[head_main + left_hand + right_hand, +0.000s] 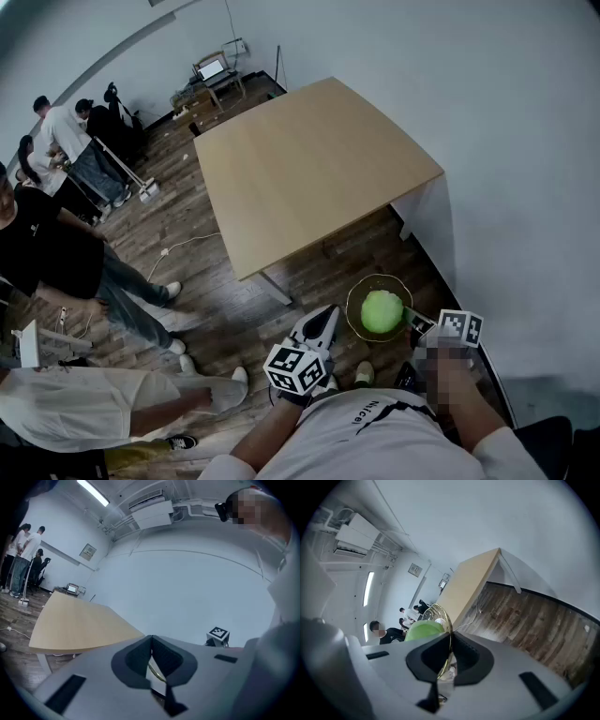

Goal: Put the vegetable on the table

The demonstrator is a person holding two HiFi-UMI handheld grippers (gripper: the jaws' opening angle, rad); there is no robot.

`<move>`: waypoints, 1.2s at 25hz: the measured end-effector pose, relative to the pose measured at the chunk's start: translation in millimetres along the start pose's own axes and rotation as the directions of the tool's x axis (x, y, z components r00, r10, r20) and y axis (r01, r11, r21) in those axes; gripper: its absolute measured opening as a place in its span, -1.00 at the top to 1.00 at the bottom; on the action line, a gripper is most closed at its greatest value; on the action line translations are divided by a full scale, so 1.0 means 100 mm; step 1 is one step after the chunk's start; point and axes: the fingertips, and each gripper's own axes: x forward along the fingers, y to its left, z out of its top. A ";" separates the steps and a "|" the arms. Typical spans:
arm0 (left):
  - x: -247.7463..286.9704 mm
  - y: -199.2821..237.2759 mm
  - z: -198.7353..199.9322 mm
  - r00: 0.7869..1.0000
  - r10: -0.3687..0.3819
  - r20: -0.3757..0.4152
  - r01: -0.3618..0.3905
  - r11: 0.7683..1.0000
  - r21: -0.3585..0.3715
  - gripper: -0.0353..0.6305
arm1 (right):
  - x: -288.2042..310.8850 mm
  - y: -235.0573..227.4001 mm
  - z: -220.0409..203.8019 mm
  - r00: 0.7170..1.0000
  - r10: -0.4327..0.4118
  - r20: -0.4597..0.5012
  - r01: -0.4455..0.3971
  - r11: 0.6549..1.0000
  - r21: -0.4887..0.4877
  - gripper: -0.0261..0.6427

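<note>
A round green vegetable (382, 311) lies in a clear bowl with a gold rim (350, 302), held in the air over the wood floor, short of the near edge of the bare wooden table (309, 169). My right gripper (410, 320) is shut on the bowl's right rim. In the right gripper view (449, 641) the gold rim (443, 613) runs between the jaws, and the vegetable (423, 630) sits just behind them. My left gripper (324, 323) is just left of the bowl and apart from it. Its jaws (151, 640) are shut with nothing gripped.
Several people (47, 244) stand on the floor to the left, with a desk and laptop (212, 70) far back. A white cable (178, 248) lies on the floor by the table. A white wall (525, 187) runs close along the right side of the table (70, 620).
</note>
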 end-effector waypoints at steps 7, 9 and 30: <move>0.03 -0.08 -0.02 1.000 0.005 0.002 -0.005 1.000 -0.005 0.85 | -0.05 -0.02 0.04 1.000 0.005 -0.005 -0.005 1.000 -0.012 0.85; 0.05 -0.09 -0.04 1.000 0.009 0.001 -0.009 1.000 -0.008 0.85 | -0.06 -0.04 0.04 1.000 0.007 -0.009 -0.007 1.000 -0.008 0.85; 0.59 0.16 0.02 0.996 0.088 0.008 -0.087 0.995 -0.042 0.85 | 0.31 -0.20 0.63 0.998 0.038 -0.042 -0.038 0.999 0.015 0.85</move>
